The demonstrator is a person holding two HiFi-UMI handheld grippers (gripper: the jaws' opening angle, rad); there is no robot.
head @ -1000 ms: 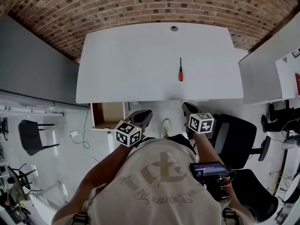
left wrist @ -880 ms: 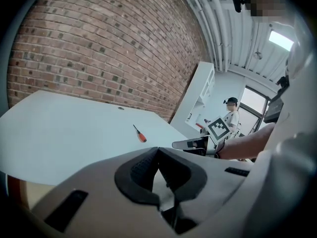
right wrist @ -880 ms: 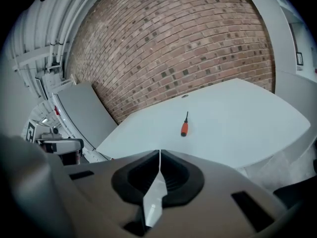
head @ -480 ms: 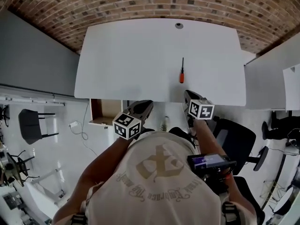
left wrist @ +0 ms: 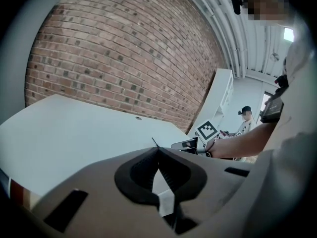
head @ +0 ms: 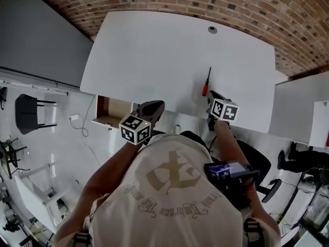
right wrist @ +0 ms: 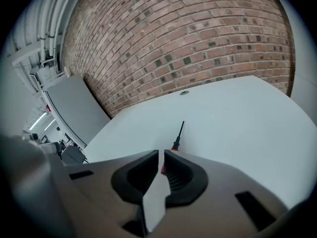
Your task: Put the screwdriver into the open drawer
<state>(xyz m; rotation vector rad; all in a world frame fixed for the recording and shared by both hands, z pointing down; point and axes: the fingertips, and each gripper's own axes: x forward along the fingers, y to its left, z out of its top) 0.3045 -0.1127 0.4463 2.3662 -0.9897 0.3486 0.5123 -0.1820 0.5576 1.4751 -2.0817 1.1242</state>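
A screwdriver (head: 206, 82) with an orange handle and a thin black shaft lies on the white table (head: 154, 50), right of the middle and near the front edge. My right gripper (head: 212, 94) is shut and empty, with its tips just short of the handle. In the right gripper view the screwdriver (right wrist: 177, 135) shows straight past the closed tips of the right gripper (right wrist: 161, 153). My left gripper (head: 159, 105) hovers at the table's front edge, shut with nothing in it. The open wooden drawer (head: 109, 113) hangs under the table's left front, to the left of it.
A round cable hole (head: 212, 29) sits at the table's far side. A grey partition (head: 36, 40) stands to the left and another white desk (head: 300, 107) to the right. Black chairs (head: 28, 115) stand on the floor. Behind the right arm stands a person (left wrist: 244, 119).
Both grippers have moved forward from over the floor to the table's front edge. The right one has come up close to the screwdriver handle. Both sets of jaws have stayed closed.
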